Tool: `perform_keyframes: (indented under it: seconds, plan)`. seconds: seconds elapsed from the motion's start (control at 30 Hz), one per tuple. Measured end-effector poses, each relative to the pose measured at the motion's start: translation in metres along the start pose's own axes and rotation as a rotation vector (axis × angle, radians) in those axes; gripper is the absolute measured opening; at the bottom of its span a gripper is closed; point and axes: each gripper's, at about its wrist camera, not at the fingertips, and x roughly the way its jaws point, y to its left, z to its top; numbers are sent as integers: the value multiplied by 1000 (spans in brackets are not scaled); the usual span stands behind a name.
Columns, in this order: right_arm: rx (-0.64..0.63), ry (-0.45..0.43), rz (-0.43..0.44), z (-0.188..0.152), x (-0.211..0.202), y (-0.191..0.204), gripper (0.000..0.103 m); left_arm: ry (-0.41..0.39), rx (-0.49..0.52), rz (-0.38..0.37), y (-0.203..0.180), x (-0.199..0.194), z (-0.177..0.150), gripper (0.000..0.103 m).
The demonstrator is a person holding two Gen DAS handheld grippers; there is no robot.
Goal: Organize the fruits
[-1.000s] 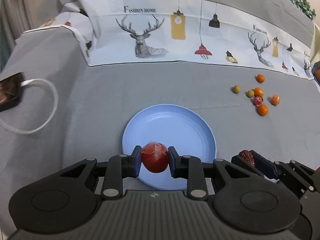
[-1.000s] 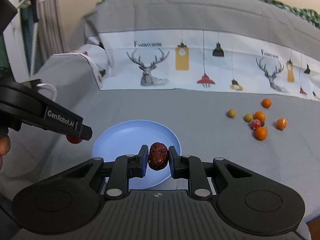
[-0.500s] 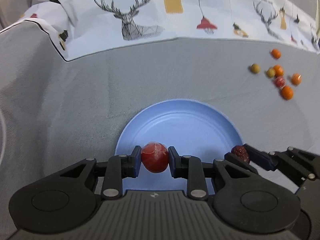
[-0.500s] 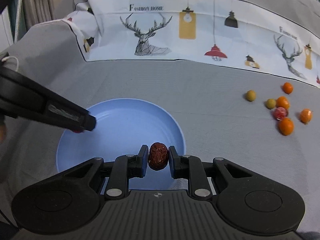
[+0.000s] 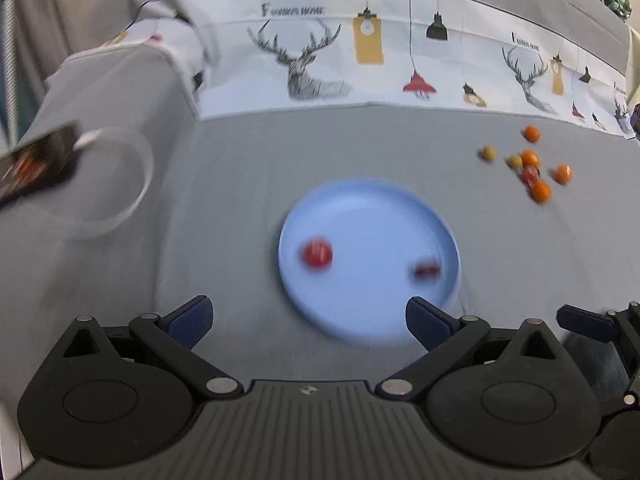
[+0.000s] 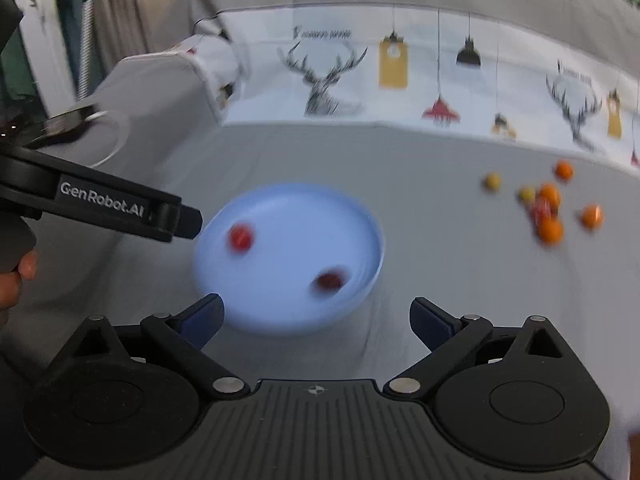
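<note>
- Left wrist view looks down past the left gripper [image 5: 308, 316], whose jaws have just been opening and now stand wide apart with nothing between them
- Beyond its blue pads lies a round blue plate [image 5: 376, 204] on a grey cloth surface [image 5: 224, 184], roughly midway across it
- On the plate rest two fruits, both blurred: a round red fruit [image 5: 317, 253] toward the plate's left side and a darker red date [image 5: 427, 270] toward its right side, well apart from each other
- Near the right edge of the grey cloth sits a loose cluster of small fruits [image 5: 530, 168], mostly orange, two yellowish and one red, well apart from the plate
- A white printed cloth [image 5: 360, 52] with deer heads and hanging lamps runs along the back edge
- At the left edge a dark phone [image 5: 36, 160] lies with a white cable [image 5: 132, 184] looping from it
- Right wrist view shows the right gripper [image 6: 316, 316], its jaws also just opened and spread wide, empty
- From this side the plate [image 6: 304, 200] is just ahead, with the red fruit [image 6: 241, 236] at its left and the date [image 6: 330, 280] at its near right
- Lettering reading GenRobot.AI marks the left gripper's finger [image 6: 132, 208], which reaches in from the left and ends just beside the plate's left rim
- Part of a hand [image 6: 16, 280] shows at the far left edge
</note>
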Motion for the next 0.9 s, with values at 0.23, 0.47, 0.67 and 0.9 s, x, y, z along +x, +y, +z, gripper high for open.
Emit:
perform_keyframes:
  seconds: [0.23,0.47,0.67,0.9]
  plan:
    - [-58,-92,-48,-27,-53,18,102,46,-94,67,1,-30,-51,103]
    - [-95,-164,-61,-36,-83,27,102,-62,-106,77,6,-75,-65,103]
    - [-122,-217,-62,-36,-100,36,102,-114,-108,82,6,-95,-65,103]
    - [-144,-254,-53,-38,-113,44,102,-148,-150,91,13,-111,-69,103]
